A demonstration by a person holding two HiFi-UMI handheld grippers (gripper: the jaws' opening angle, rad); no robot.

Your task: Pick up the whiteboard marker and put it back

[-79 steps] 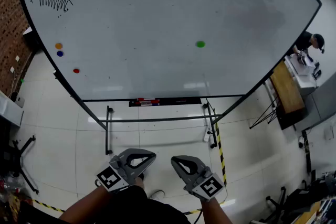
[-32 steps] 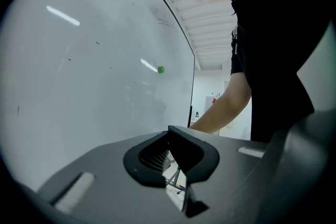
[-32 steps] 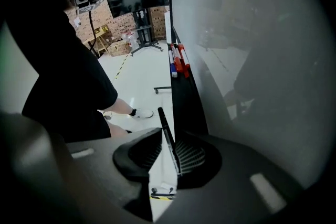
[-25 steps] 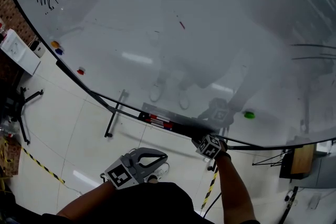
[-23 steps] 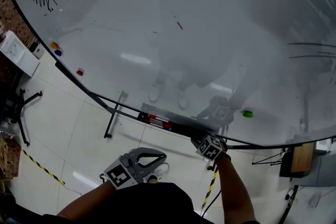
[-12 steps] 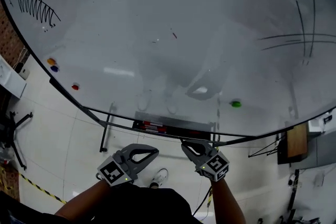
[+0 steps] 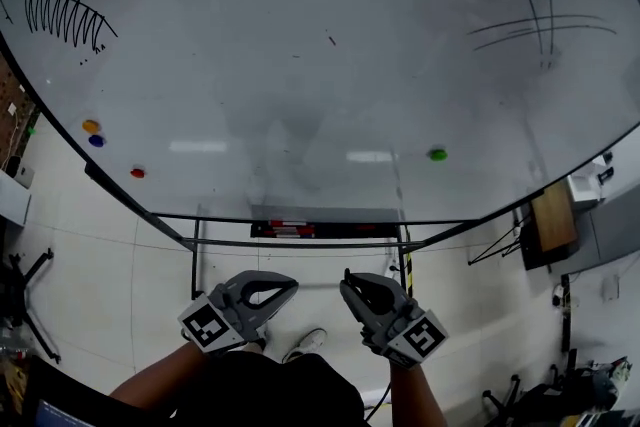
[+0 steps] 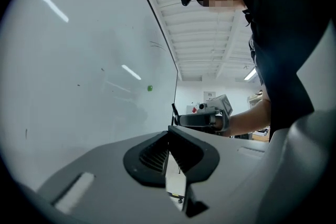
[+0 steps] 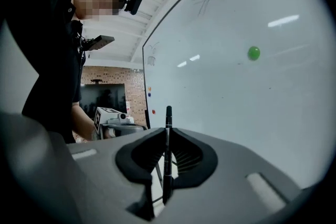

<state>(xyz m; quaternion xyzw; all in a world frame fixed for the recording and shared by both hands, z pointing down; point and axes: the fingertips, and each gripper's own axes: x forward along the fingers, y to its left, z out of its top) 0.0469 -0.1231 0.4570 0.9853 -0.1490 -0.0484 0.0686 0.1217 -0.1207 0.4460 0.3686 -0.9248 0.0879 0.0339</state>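
Whiteboard fills my view ahead, with its tray at the bottom edge. My right gripper is clamped on the black whiteboard marker, which stands upright between its jaws. My left gripper is pinched closed on nothing.

bright even overhead light; strip-light glare on whiteboard; strong fisheye bending at edges; sharp.

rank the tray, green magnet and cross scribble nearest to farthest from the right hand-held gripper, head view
1. Tray, low centre, just above the right hand-held gripper.
2. Green magnet, mid-height, to the right.
3. Cross scribble, top right.
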